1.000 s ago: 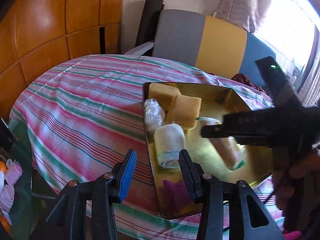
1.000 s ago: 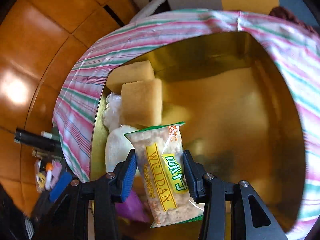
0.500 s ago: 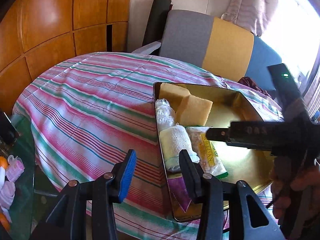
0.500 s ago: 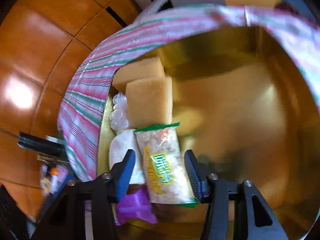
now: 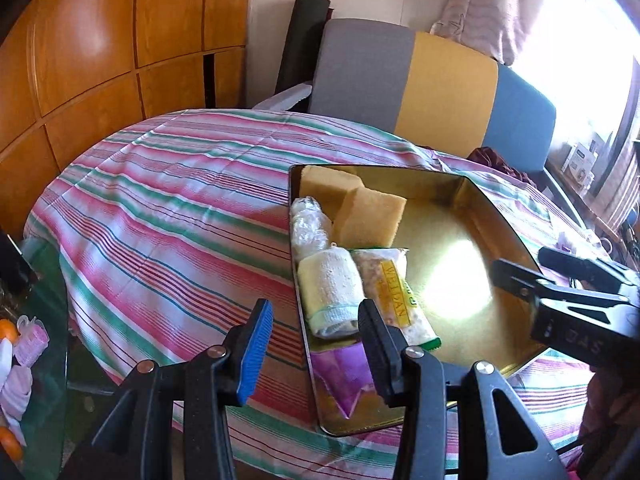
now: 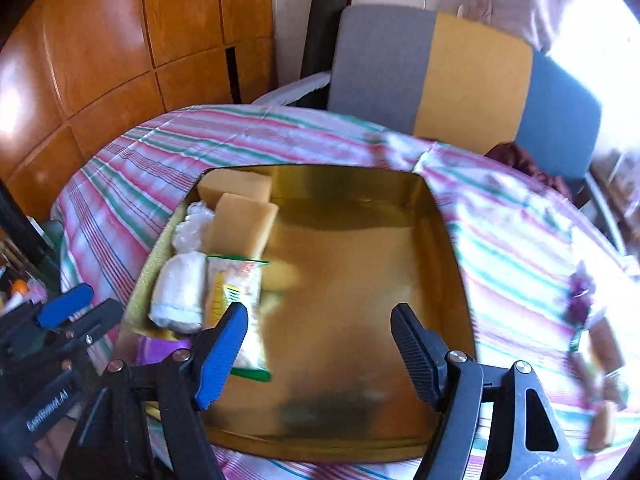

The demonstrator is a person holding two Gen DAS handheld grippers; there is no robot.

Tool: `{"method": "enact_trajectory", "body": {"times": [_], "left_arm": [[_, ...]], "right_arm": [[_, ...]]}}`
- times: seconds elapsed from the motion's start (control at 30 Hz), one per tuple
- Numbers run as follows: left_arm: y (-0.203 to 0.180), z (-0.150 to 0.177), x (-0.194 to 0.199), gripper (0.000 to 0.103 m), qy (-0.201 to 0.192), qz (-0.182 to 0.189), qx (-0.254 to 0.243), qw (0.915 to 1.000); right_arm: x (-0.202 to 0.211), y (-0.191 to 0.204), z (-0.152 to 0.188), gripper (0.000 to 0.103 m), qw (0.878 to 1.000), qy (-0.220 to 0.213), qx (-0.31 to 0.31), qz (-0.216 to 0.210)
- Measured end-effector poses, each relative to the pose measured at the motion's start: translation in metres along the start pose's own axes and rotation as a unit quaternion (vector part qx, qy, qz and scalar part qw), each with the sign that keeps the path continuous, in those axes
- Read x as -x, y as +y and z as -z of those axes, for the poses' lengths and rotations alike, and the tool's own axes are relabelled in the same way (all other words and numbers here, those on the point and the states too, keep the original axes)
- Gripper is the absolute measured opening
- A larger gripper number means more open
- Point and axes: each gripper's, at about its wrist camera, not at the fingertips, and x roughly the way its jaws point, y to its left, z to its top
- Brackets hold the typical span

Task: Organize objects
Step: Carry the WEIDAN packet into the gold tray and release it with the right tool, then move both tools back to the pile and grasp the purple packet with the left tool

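A shiny gold tray lies on the striped tablecloth. Along its left side lie two yellow sponges, a clear plastic bundle, a rolled white cloth, a WEIDAN snack packet and a purple wrapper. My left gripper is open and empty above the tray's near left edge. My right gripper is open and empty above the tray's near side; it also shows in the left wrist view.
The round table carries a pink, green and white striped cloth. More small packets lie on the cloth right of the tray. A grey, yellow and blue chair stands behind. Wooden panels line the left; a glass side table holds small items.
My right gripper opened and let go of the WEIDAN packet, which now lies in the tray beside the white cloth. The right gripper then pulled back and up. The left gripper rose slightly.
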Motion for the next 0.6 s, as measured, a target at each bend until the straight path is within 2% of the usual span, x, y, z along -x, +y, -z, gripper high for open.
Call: {"method": "enact_trajectory", "body": {"times": [0.2, 0.6], "left_arm": [[-0.017, -0.001, 0.004, 0.045, -0.001, 0.004, -0.020, 0.9998], [-0.061, -0.006, 0.012, 0.045, -0.004, 0.021, -0.071, 0.9972]], "right_arm": [[0.022, -0.013, 0.008, 0.076, 0.999, -0.023, 0.011, 0.030], [0.042, -0.055, 0.018, 0.077, 0.998, -0.039, -0.014, 0.054]]}}
